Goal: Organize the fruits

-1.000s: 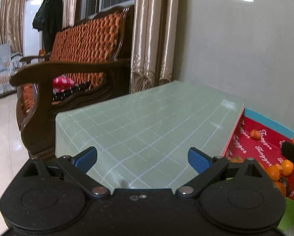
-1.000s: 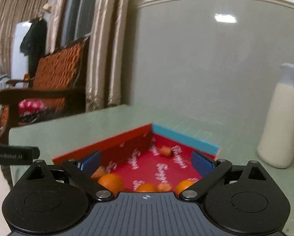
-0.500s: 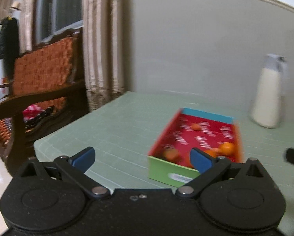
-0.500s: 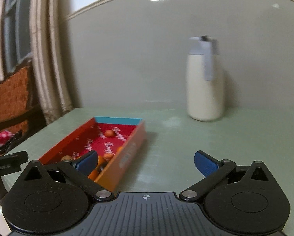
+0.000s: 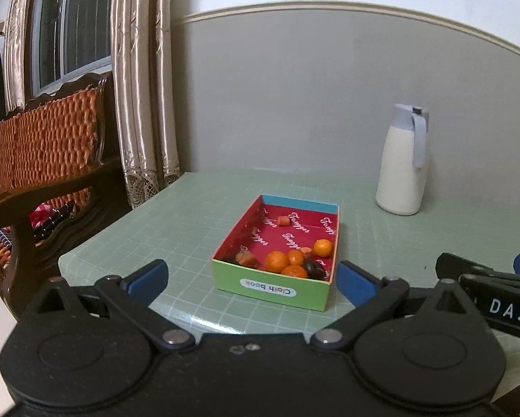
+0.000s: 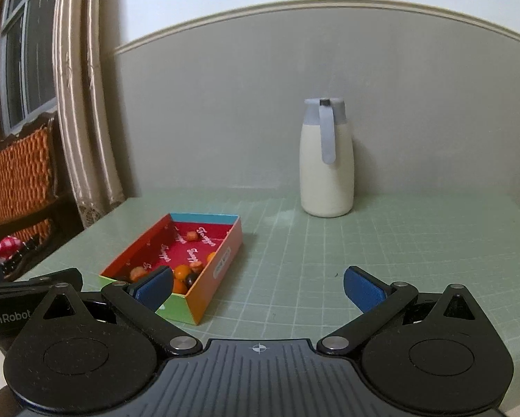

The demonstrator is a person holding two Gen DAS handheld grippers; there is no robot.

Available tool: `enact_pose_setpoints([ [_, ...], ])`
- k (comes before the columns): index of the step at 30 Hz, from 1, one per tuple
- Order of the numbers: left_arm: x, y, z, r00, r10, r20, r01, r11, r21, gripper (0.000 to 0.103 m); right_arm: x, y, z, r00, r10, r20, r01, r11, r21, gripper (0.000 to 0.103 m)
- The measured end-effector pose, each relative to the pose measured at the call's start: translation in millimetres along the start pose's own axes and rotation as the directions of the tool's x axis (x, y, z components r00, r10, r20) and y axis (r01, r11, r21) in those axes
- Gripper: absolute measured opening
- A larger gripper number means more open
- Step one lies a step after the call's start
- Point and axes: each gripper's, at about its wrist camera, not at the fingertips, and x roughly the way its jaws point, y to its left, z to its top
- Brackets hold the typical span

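Note:
A shallow cardboard box (image 5: 270, 286) with a red printed inside and a green front wall lies on the green checked table (image 5: 176, 229). Its near end holds several small oranges (image 5: 276, 260), a dark fruit (image 5: 313, 267) and a reddish piece (image 5: 246, 259); another small piece (image 5: 283, 220) lies at the far end. My left gripper (image 5: 251, 279) hovers open just in front of the box, nothing between its blue pads. In the right wrist view the box (image 6: 221, 267) sits to the left, and my right gripper (image 6: 260, 288) is open over bare table, empty.
A white thermos jug with a grey lid (image 5: 402, 166) (image 6: 325, 160) stands near the back wall, right of the box. A wooden bench with orange cushions (image 5: 48, 146) and curtains (image 5: 145, 104) stand off the table's left edge. Each gripper's body shows in the other's view.
Both views have swung right and risen. The box, at the left view's right edge a second ago, is now centred ahead; in the right view it slid left and the jug came to the middle.

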Motion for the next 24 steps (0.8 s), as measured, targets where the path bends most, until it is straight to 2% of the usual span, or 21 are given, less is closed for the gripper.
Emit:
enact_pose_setpoints([
  [9, 0.1, 0.0, -1.4, 1.000, 0.023, 0.000, -0.023, 1.000, 0.001, 0.097, 2.3, -6.0, -2.9, 1.000, -0.028, 0.001, 0.028, 0.999, 0.021, 0.103],
  [24, 1.9, 1.7, -3.6, 1.000, 0.009, -0.012, -0.009, 1.000, 0.004, 0.097, 3.3, -3.8, -7.1, 1.000, -0.022, -0.006, 0.022, 1.000, 0.014, 0.103],
])
